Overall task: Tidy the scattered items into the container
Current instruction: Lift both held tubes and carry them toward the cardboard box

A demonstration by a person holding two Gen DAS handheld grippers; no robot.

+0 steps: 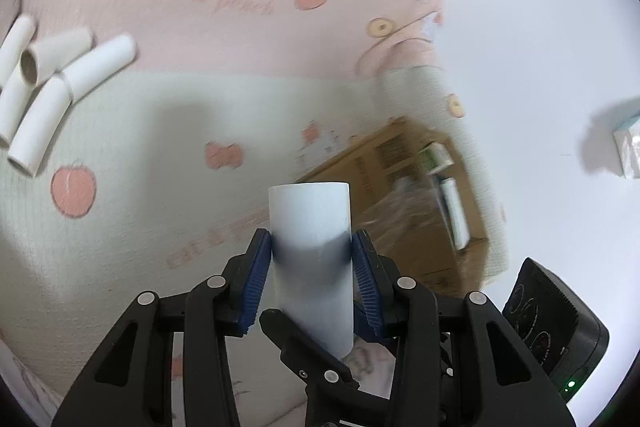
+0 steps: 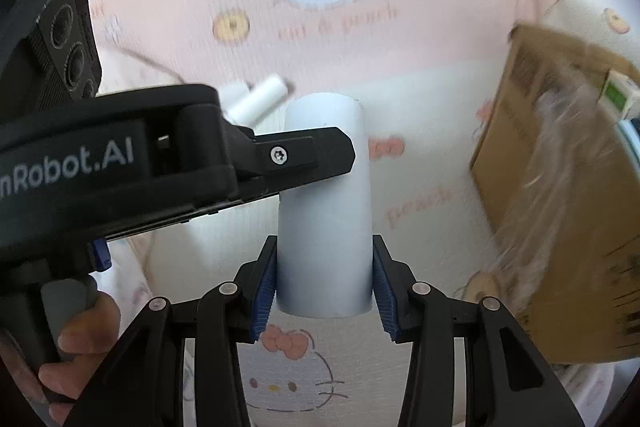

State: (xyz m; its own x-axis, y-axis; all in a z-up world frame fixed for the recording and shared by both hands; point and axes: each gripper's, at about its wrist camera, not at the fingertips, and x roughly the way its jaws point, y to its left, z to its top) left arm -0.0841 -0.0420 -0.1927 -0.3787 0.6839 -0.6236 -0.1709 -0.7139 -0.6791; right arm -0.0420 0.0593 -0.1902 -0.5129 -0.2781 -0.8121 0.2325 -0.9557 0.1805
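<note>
In the left wrist view my left gripper (image 1: pixel 311 233) is shut on a white cardboard tube (image 1: pixel 310 203), which stands upright between the blue pads (image 1: pixel 256 267). The right wrist view shows my right gripper (image 2: pixel 325 241) shut on a second white tube (image 2: pixel 326 195), also upright. Both are held above the mat. Several more white tubes (image 1: pixel 60 83) lie in a loose heap at the far left of the mat; a pair of them (image 2: pixel 260 99) shows behind the held tube. The open cardboard box (image 1: pixel 420 195) (image 2: pixel 560 187) lies to the right, with crinkled clear plastic and small packages inside.
A pink and cream cat-and-peach mat (image 1: pixel 180 131) covers the floor, with bare white floor (image 1: pixel 540 47) to its right. A white packet (image 1: pixel 628 151) lies there. The left tool's black housing (image 2: pixel 120 155) and a hand (image 2: pixel 80 343) cross in front of the right view's left side.
</note>
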